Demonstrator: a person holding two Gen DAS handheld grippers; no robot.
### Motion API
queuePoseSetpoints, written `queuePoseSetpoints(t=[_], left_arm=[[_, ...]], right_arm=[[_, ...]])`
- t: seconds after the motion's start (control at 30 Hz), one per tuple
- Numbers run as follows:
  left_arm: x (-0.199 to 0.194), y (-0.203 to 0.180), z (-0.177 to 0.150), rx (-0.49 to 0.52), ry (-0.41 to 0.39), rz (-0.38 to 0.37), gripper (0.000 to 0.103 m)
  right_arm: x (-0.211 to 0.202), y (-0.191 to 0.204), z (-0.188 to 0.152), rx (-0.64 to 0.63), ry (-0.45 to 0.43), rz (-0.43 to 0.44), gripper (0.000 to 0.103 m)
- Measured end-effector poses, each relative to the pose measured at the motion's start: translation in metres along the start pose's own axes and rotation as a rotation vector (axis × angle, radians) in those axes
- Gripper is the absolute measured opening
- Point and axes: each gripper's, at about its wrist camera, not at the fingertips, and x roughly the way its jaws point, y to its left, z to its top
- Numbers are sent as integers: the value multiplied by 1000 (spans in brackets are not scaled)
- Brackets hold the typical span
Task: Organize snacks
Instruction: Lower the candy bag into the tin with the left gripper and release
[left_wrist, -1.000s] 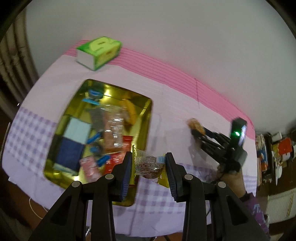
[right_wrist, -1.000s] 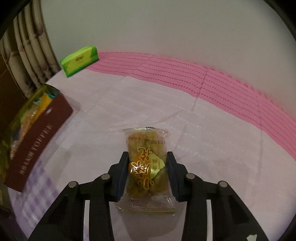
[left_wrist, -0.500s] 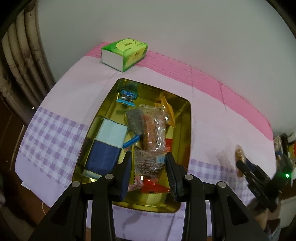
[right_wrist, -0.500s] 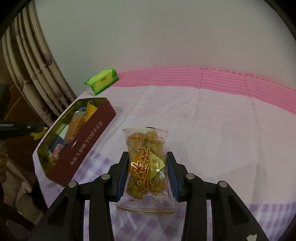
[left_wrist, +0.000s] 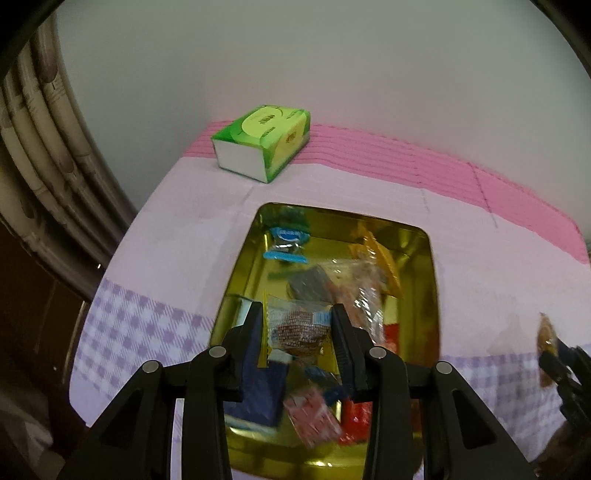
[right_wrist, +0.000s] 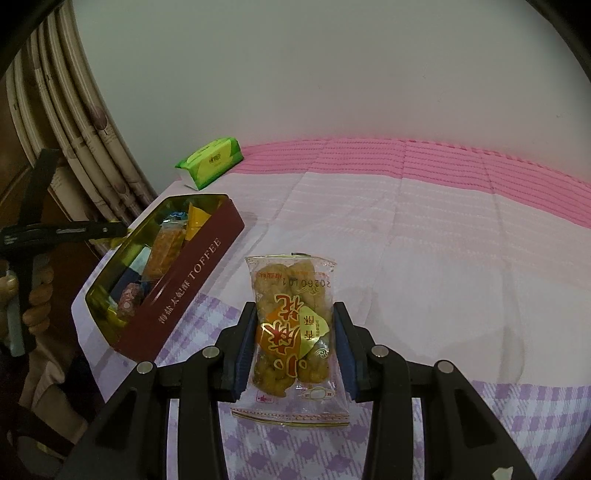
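Left claw (left_wrist: 299, 332) points steeply down over the open tin (left_wrist: 430, 280), tilted forward so its fingers frame the tin's near half. Its pads pinch a small clear-wrapped snack (left_wrist: 297, 330) with a brown, red-patterned filling; the packet hangs above the tin's contents, not resting on them. Tin sits on the cloth-covered surface (left_wrist: 177, 236), gold inside, already carrying a blue block (left_wrist: 258, 391), a red-and-white wrapper (left_wrist: 314, 417), a clear bag of orange pieces (left_wrist: 364, 284) and a blue-labelled candy (left_wrist: 288, 236). The lower part of this view is smeared with motion blur.

Right claw (right_wrist: 293, 345) angles down at a shallower slope, well to the right of the tin, over the purple-checked band of the cloth. It is clamped on an upright fried-dough packet (right_wrist: 291, 321) with a red and gold label; the packet's lower edge hangs clear of the cloth below.

In the right wrist view, the tin's dark red side reads "TOFFEE". The person's hand (right_wrist: 37, 299) grips the left tool's handle at the far left edge.

A green tissue pack (left_wrist: 264, 142) lies near the wall on the pink stripe, apart from the tin.
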Motion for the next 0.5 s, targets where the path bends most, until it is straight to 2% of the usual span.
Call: queuePoseSetpoints(t=[0.5], left_arm=[[45,3,19,48,28,71,38]], right_arm=[[1,10,5,-9,9,4,37]])
